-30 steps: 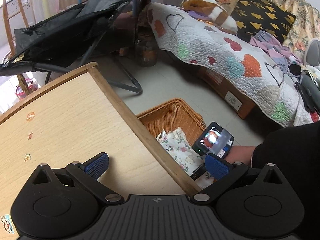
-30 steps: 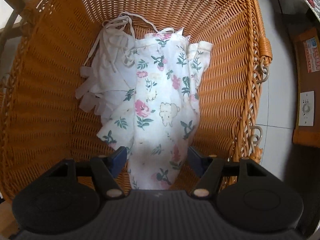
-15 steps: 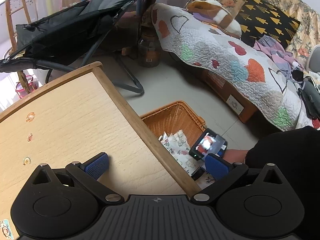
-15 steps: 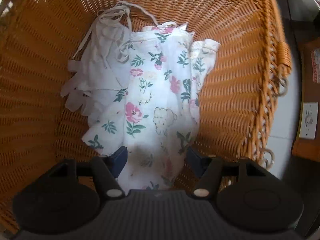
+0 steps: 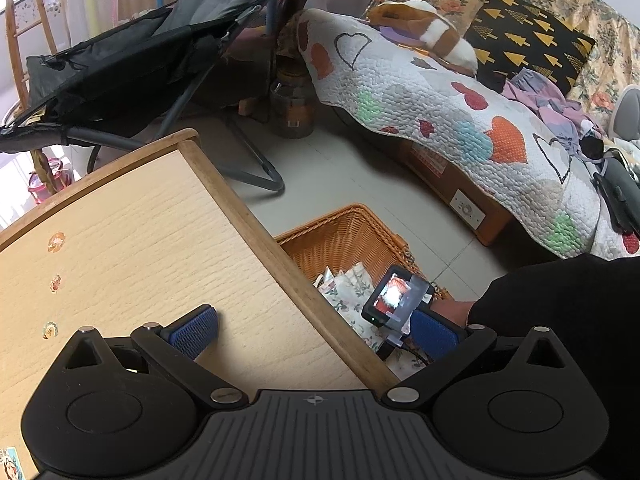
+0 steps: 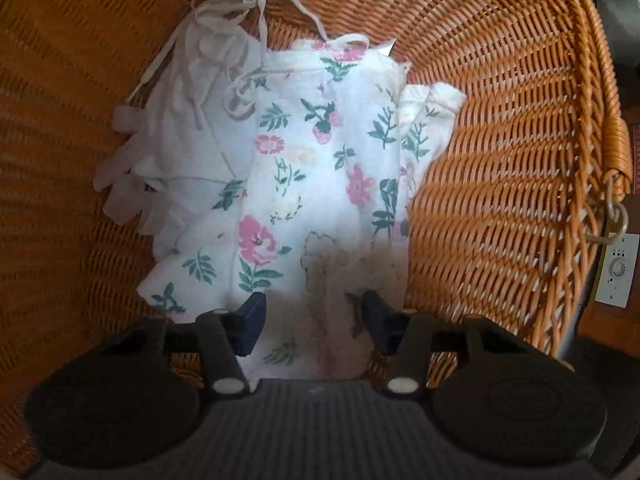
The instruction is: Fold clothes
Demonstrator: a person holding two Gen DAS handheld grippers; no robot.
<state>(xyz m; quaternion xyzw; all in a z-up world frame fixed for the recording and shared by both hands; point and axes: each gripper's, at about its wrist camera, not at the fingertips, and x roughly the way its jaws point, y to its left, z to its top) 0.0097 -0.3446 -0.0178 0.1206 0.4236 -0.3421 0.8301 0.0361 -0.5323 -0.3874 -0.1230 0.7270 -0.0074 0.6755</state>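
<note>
A white floral garment (image 6: 320,184) lies in a wicker basket (image 6: 500,160), partly over a plain white garment with ties (image 6: 192,120). My right gripper (image 6: 314,320) points steeply down into the basket. Its jaws are closing, with the near end of the floral garment between the pads, which do not visibly press on it. My left gripper (image 5: 316,332) is open and holds nothing, straddling the right edge of the wooden table (image 5: 120,260). In the left wrist view the basket (image 5: 344,232) sits on the floor beside the table, with the floral garment (image 5: 352,284) inside.
A bed with a heart-patterned quilt (image 5: 440,120) stands at the right, a socket plate (image 5: 466,210) on its base. A black folding chair (image 5: 120,64) and a jar (image 5: 292,108) stand behind the table. A black sleeve (image 5: 560,300) reaches into the basket.
My right gripper has sunk deeper into the basket onto the floral garment, and its fingers have drawn closer together. The left gripper has stayed over the table edge.
</note>
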